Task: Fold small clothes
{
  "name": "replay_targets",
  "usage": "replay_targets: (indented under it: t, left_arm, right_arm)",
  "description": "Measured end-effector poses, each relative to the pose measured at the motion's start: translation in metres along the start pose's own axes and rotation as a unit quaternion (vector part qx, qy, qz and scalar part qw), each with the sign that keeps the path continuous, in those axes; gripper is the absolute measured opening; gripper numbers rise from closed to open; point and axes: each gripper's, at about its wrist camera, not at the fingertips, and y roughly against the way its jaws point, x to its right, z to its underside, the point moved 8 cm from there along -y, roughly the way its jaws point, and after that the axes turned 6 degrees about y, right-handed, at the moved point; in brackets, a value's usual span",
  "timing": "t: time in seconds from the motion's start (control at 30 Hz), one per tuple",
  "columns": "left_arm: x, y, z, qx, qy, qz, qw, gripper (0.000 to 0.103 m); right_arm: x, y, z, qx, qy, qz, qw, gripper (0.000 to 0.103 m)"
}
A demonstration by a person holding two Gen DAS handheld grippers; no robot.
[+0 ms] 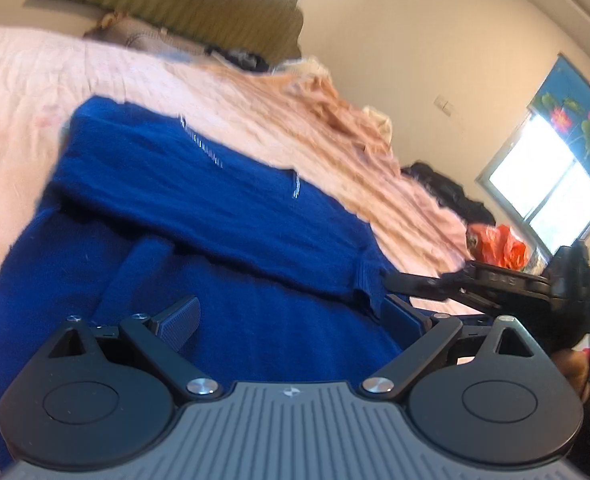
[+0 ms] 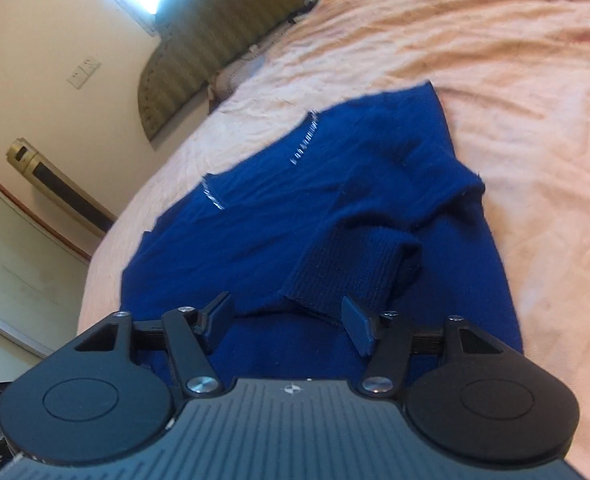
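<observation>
A dark blue knit sweater (image 1: 199,200) lies spread on a pink bedspread (image 1: 19,92), with one sleeve folded across its body. In the right wrist view the sweater (image 2: 335,184) fills the middle, and the sleeve's ribbed cuff (image 2: 347,272) lies just ahead of my right gripper (image 2: 289,318). That gripper is open, its fingers wide apart over the blue knit. My left gripper (image 1: 291,320) is also open, low over the sweater's body, with nothing between its fingers. The right gripper (image 1: 399,286) reaches in from the right, its tips beside the cuff (image 1: 365,284).
An olive striped headboard (image 1: 183,0) stands at the far end of the bed. Crumpled peach bedding (image 1: 335,100), a dark clothes pile (image 1: 447,188) and an orange bag (image 1: 499,246) lie along the far side below a window (image 1: 547,184). A tall gold appliance (image 2: 59,184) stands against the wall.
</observation>
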Motion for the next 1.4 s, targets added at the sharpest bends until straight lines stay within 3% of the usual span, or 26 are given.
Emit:
replay_targets:
  t: [0.03, 0.1, 0.17, 0.27, 0.4, 0.47, 0.57, 0.67, 0.87, 1.0, 1.13, 1.23, 1.27, 1.3, 1.37, 1.4]
  left_arm:
    - [-0.004, -0.007, 0.003, -0.021, 0.002, -0.01, 0.9997, 0.098]
    - [-0.003, -0.008, 0.005, -0.016, -0.03, -0.011, 0.9994, 0.1]
    - [-0.001, 0.0, 0.003, -0.026, -0.029, -0.023, 0.999, 0.1]
    - [0.005, 0.05, -0.014, 0.02, -0.02, 0.013, 0.9995, 0.1]
    - [-0.014, 0.123, -0.016, 0.052, 0.009, 0.017, 0.9985, 0.1]
    - [-0.023, 0.15, -0.001, 0.058, 0.02, 0.009, 0.9981, 0.1]
    - [-0.025, 0.171, 0.032, 0.044, -0.007, -0.029, 0.9986, 0.1]
    - [-0.016, 0.177, 0.061, 0.034, -0.003, -0.019, 0.9992, 0.1]
    - [0.003, 0.172, 0.107, -0.016, 0.003, -0.013, 0.9998, 0.1]
    - [-0.002, 0.174, 0.125, -0.021, -0.02, -0.062, 0.9976, 0.1]
    - [-0.011, 0.173, 0.128, -0.022, 0.031, -0.049, 0.9981, 0.1]
    - [-0.021, 0.169, 0.119, -0.005, 0.108, -0.023, 0.9939, 0.099]
    - [-0.023, 0.169, 0.116, -0.001, 0.126, -0.014, 0.9919, 0.084]
    - [-0.024, 0.167, 0.114, -0.005, 0.135, -0.006, 0.9908, 0.046]
    - [-0.034, 0.159, 0.116, -0.031, 0.156, -0.016, 0.9872, 0.016]
    - [-0.041, 0.156, 0.118, -0.036, 0.168, -0.023, 0.9848, 0.013]
  right_arm:
    - [0.004, -0.005, 0.003, -0.002, -0.002, -0.001, 1.0, 0.063]
    - [0.005, -0.005, 0.003, 0.005, -0.001, -0.006, 1.0, 0.064]
    - [0.0, 0.008, 0.005, 0.004, -0.003, 0.003, 1.0, 0.065]
    - [-0.014, 0.049, 0.02, 0.016, 0.046, -0.025, 0.998, 0.066]
    - [-0.002, 0.113, 0.064, 0.024, 0.067, -0.031, 0.997, 0.066]
    - [0.015, 0.14, 0.087, 0.026, 0.052, -0.013, 0.998, 0.067]
    - [0.036, 0.167, 0.123, 0.017, 0.03, 0.014, 0.999, 0.067]
    - [0.044, 0.182, 0.148, 0.008, 0.027, 0.037, 0.999, 0.067]
    - [0.041, 0.194, 0.17, 0.009, 0.013, 0.027, 1.0, 0.067]
    - [0.037, 0.19, 0.181, 0.006, 0.022, 0.021, 1.0, 0.067]
    - [0.031, 0.188, 0.185, 0.005, 0.024, 0.012, 1.0, 0.068]
    - [0.027, 0.188, 0.188, -0.007, 0.008, -0.01, 1.0, 0.068]
    - [0.026, 0.188, 0.19, -0.009, 0.005, -0.015, 1.0, 0.068]
    - [0.026, 0.189, 0.192, -0.01, 0.002, -0.02, 1.0, 0.067]
    - [0.028, 0.192, 0.195, -0.01, -0.009, -0.028, 1.0, 0.067]
    - [0.03, 0.193, 0.196, -0.01, -0.021, -0.036, 0.999, 0.067]
